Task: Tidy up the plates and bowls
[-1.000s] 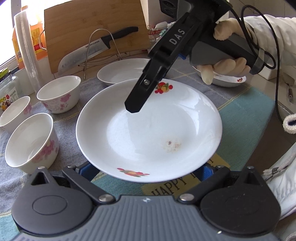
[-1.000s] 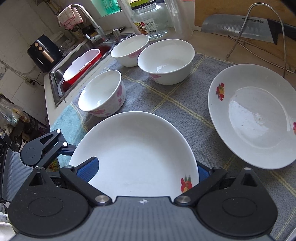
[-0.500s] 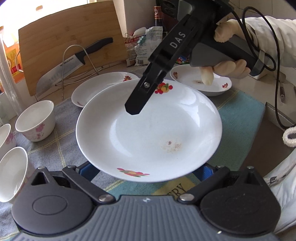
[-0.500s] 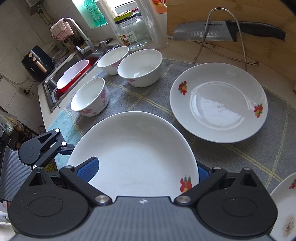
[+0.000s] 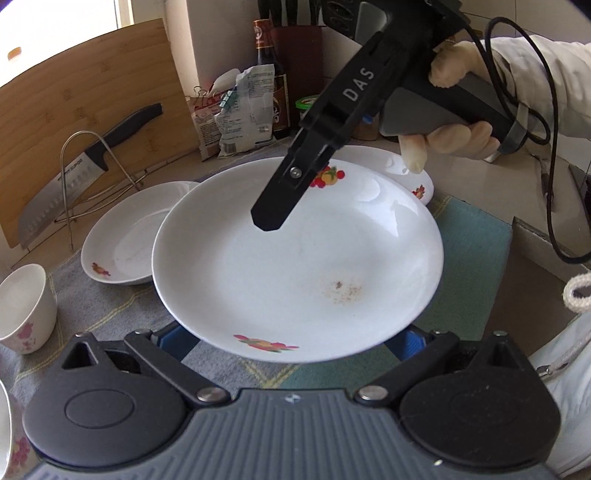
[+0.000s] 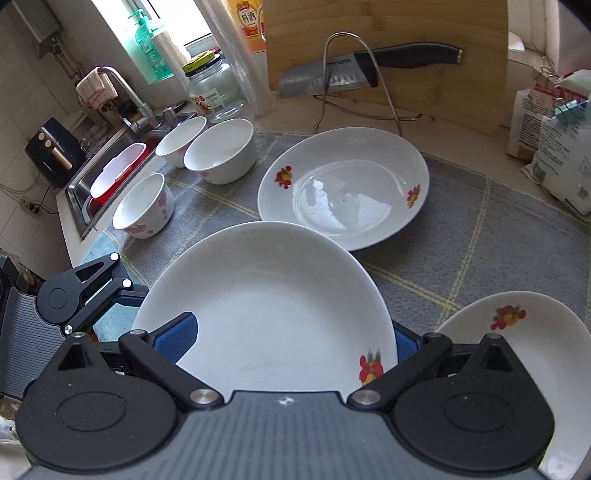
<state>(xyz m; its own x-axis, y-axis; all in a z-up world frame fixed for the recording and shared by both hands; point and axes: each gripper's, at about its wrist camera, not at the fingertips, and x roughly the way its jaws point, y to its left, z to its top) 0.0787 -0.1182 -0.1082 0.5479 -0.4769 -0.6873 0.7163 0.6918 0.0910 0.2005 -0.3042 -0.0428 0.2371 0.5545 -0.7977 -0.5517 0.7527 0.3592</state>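
- Holding one plate (image 5: 295, 280) between them, both claws are clamped on it: left claw (image 5: 295, 343) on the near rim, right claw (image 6: 284, 339) on the opposite rim.
- That plate hangs above the bench (image 6: 498, 240), level, touching nothing else.
- From the held plate, a resting plate (image 6: 343, 192) lies ahead-left on the grey mat; a second plate (image 6: 535, 354) sits just right, nearer the right claw.
- Judged likeliest stacking target: that second plate.

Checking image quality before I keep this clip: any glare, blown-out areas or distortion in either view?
Left wrist view: window at top left is blown out; soft highlights on the held plate; fisheye bends the cutting board. Right wrist view: glare streaks on the far plate; window overexposed; dark corners; everything otherwise sharp.
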